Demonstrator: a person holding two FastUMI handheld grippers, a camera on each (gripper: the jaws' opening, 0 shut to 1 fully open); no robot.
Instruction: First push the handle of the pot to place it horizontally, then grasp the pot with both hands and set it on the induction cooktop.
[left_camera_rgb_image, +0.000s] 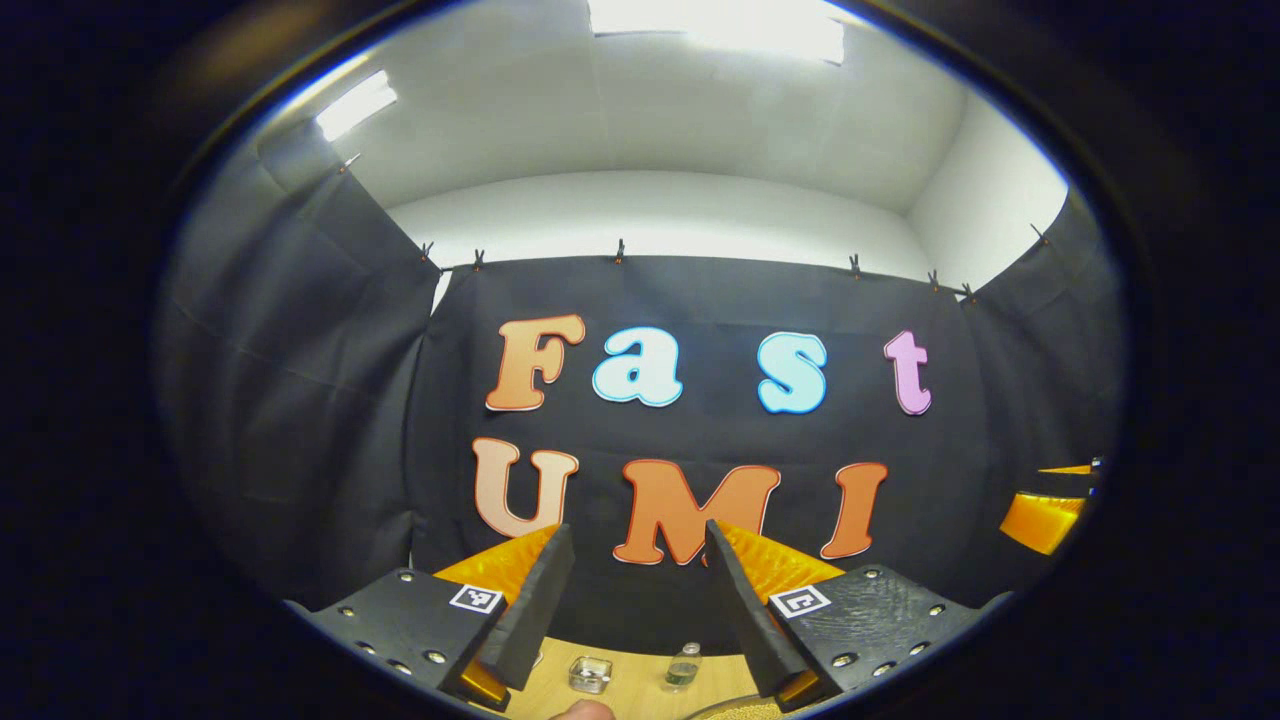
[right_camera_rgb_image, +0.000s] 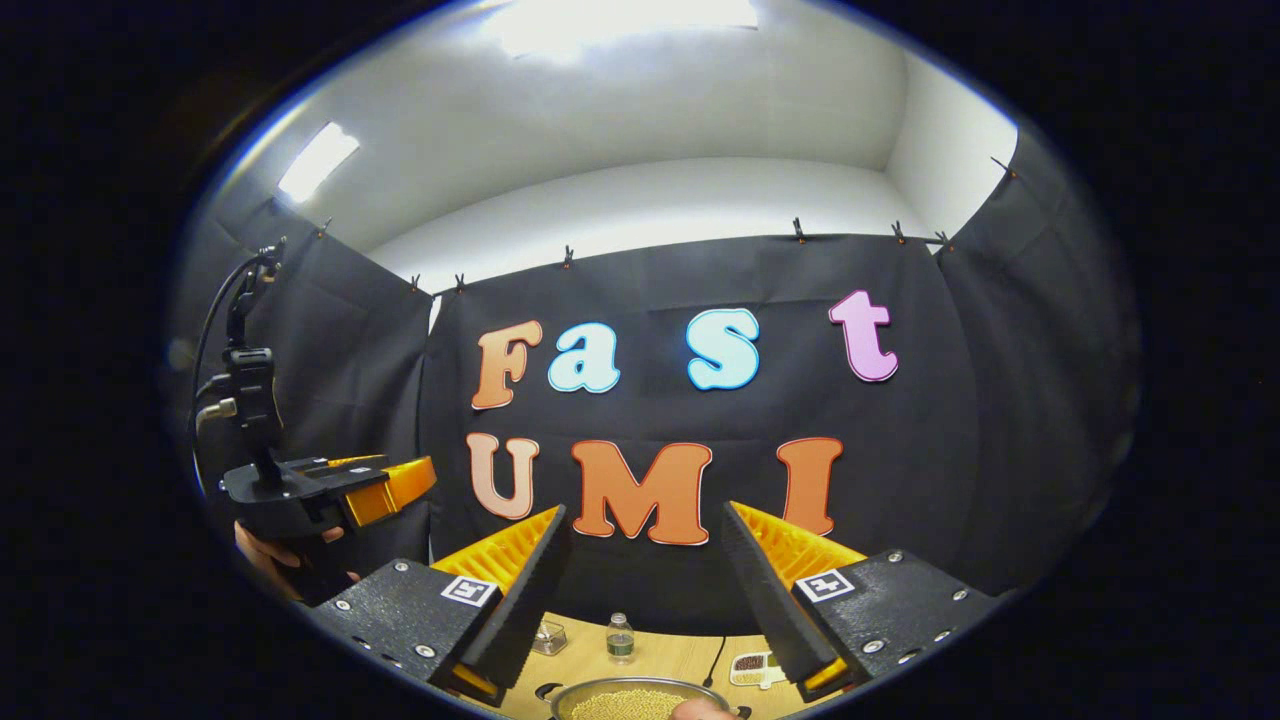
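The pot (right_camera_rgb_image: 630, 702) shows at the bottom edge of the right gripper view as a round metal rim holding yellowish grains, with a dark handle loop (right_camera_rgb_image: 545, 690) on its left. My right gripper (right_camera_rgb_image: 644, 510) is held high above it, open, with nothing between its fingers. A sliver of the pot rim (left_camera_rgb_image: 740, 710) also sits at the bottom of the left gripper view. My left gripper (left_camera_rgb_image: 636, 530) is raised as well, open and holding nothing. The right gripper view shows the left gripper (right_camera_rgb_image: 385, 490) at the left, held by a hand (right_camera_rgb_image: 270, 550).
On the wooden table (right_camera_rgb_image: 670, 655) behind the pot stand a small glass jar (right_camera_rgb_image: 548, 636), a small bottle (right_camera_rgb_image: 620, 637), a thin dark cable (right_camera_rgb_image: 715, 660) and a small tub of beans (right_camera_rgb_image: 755, 668). The jar (left_camera_rgb_image: 590, 673) and bottle (left_camera_rgb_image: 683, 667) appear between my left fingers.
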